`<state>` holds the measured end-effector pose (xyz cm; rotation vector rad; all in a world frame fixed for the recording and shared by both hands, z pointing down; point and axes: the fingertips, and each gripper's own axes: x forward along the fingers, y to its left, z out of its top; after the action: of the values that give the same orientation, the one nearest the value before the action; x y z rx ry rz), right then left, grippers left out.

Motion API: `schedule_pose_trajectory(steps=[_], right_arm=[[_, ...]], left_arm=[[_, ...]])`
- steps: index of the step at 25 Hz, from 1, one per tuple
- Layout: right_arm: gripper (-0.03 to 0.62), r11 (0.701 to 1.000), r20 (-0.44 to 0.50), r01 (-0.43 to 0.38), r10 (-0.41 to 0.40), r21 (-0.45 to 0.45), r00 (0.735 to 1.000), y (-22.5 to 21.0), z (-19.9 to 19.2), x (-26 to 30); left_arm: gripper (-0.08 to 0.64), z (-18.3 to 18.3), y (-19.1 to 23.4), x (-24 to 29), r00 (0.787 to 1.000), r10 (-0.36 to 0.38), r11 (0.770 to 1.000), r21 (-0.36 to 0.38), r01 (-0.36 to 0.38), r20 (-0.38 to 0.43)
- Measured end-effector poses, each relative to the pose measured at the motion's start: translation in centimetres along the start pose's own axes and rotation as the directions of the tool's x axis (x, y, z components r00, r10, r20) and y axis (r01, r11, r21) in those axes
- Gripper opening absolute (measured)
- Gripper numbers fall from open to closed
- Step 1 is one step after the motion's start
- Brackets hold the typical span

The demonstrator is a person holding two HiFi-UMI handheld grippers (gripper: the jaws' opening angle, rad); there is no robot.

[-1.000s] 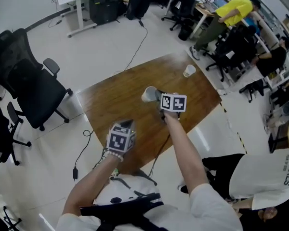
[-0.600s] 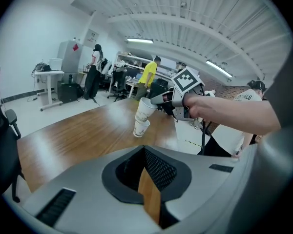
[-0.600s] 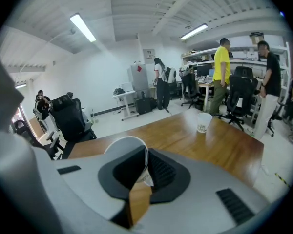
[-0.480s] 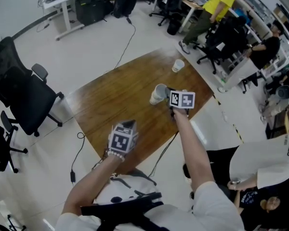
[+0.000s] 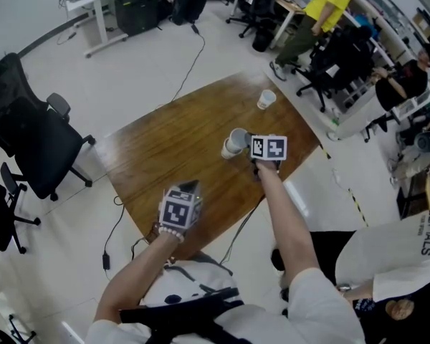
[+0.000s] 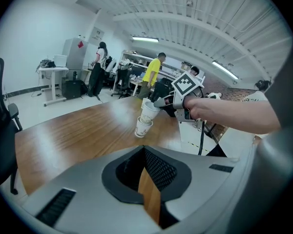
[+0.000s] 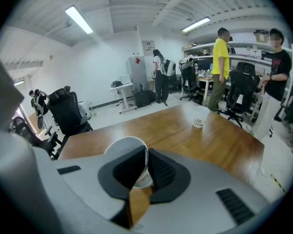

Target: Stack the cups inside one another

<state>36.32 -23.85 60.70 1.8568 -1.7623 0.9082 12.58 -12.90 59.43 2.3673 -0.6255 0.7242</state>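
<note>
Our wooden worktop [image 5: 172,149] is the largest thing in view. Above its near edge we hold the left gripper [image 6: 144,152], jaws together and nothing between them. Above the worktop's right half, our right gripper [image 7: 145,165] pinches the wall of a paper cup [image 5: 234,142], one jaw inside the rim, the cup tilted and off the wood. A second cup [image 5: 266,99] stands upright near the worktop's far corner.

Left claw [image 6: 145,155] closed, empty, right claw [image 6: 157,103] gripping a cup [image 6: 150,111], second cup [image 6: 142,127] just below
</note>
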Motion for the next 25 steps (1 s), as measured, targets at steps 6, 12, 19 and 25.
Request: schedule_pose_trajectory(steps=[6, 12, 19, 25], right_arm=[[0.023, 1.000, -0.028, -0.014, 0.014, 0.003, 1.000, 0.0, -1.0, 1.3], [0.025, 1.000, -0.045, -0.020, 0.020, 0.016, 0.999, -0.6, -1.9, 2.3], [0.025, 0.999, -0.059, -0.026, 0.027, 0.022, 0.998, -0.6, -2.7, 3.1], [0.026, 0.999, -0.080, -0.028, 0.030, 0.019, 0.996, -0.8, -3.5, 4.0]], left_arm=[[-0.009, 0.0, 0.8, 0.5, 1.000, 0.015, 1.000, -0.014, -0.015, -0.004], [-0.009, -0.2, 0.8, 1.1, 1.000, 0.019, 1.000, -0.024, -0.019, -0.013], [-0.009, -0.7, 1.1, 1.3, 0.999, 0.025, 0.999, -0.032, -0.026, -0.031], [-0.009, -0.8, 1.4, 1.4, 0.999, 0.034, 0.999, -0.040, -0.036, -0.037]])
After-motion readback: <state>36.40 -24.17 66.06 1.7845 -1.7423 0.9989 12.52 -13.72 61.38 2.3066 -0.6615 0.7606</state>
